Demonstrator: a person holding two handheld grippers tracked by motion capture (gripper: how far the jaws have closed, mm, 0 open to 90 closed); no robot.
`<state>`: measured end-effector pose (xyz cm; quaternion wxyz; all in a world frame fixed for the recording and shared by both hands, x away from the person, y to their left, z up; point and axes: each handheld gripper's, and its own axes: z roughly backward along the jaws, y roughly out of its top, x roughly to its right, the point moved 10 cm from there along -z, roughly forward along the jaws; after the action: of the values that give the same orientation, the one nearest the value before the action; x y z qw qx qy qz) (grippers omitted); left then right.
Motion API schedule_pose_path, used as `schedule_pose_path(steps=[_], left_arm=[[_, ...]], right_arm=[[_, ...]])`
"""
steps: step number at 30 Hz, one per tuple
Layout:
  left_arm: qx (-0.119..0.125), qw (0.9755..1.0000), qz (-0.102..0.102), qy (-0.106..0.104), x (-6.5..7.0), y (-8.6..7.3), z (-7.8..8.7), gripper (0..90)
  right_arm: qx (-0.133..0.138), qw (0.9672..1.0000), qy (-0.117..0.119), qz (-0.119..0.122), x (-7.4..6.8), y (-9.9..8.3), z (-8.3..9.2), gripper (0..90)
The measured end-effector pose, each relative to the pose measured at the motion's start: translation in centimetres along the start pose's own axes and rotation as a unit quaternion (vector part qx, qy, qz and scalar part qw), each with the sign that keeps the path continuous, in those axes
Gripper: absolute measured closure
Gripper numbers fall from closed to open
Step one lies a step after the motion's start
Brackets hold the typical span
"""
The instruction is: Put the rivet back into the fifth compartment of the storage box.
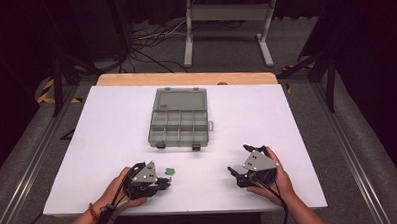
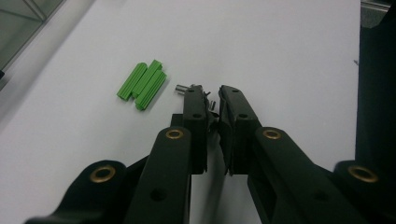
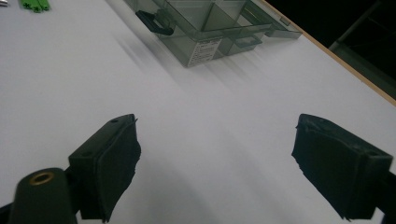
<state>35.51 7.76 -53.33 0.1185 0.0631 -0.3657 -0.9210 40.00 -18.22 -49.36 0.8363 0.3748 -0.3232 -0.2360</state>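
A small cluster of green ribbed plastic plugs (image 2: 141,85) lies on the white table, just left of my left gripper's tips; the cluster (image 1: 170,170) sits right off that gripper's nose in the high view. My left gripper (image 2: 211,91) has its jaws nearly together, with a small metal screw (image 2: 180,87) caught at the tips, its head sticking out to the left. My left gripper (image 1: 168,180) rests low near the front edge. My right gripper (image 3: 215,154) stands wide open over bare table with nothing between its jaws, and my right gripper (image 1: 238,159) is held at the front right.
A grey clear compartment box (image 1: 179,117) stands open mid-table, lid laid back, black latches toward me. The box (image 3: 205,28) is ahead of the right gripper. The white table (image 1: 112,125) ends in a wooden strip at the back; a desk frame and cables are on the floor beyond.
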Motion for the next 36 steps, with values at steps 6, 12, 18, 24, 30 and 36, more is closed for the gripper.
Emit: schedule_pose_path(steps=[6, 12, 18, 24, 30, 36], left_arm=[[0.002, 1.0000, 0.000, 0.006, -0.2, -0.1, 0.4, 82.0], [0.024, 0.9996, -0.004, 0.013, -0.7, 0.3, 1.2, 82.0], [0.026, 0.9994, 0.000, 0.024, -1.3, 0.2, 1.6, 82.0], [0.029, 0.9988, 0.003, 0.039, -1.9, 0.1, 2.3, 82.0], [0.042, 0.9979, 0.006, 0.049, -2.6, 0.2, 3.0, 82.0], [0.056, 0.9966, 0.014, 0.060, -3.6, 0.4, 3.7, 82.0]], right_arm=[[0.001, 1.0000, -0.005, 0.000, 0.2, 0.0, 0.1, 14.8], [0.003, 0.9999, -0.009, 0.004, 0.2, 0.1, 0.2, 14.8], [0.003, 0.9999, -0.011, 0.005, 0.3, 0.1, 0.2, 14.8], [0.005, 0.9999, -0.012, 0.004, 0.3, 0.1, 0.3, 14.8], [0.005, 0.9999, -0.011, 0.001, 0.4, 0.1, 0.3, 14.8], [0.010, 0.9998, -0.010, -0.012, 0.7, 0.2, 0.4, 14.8]])
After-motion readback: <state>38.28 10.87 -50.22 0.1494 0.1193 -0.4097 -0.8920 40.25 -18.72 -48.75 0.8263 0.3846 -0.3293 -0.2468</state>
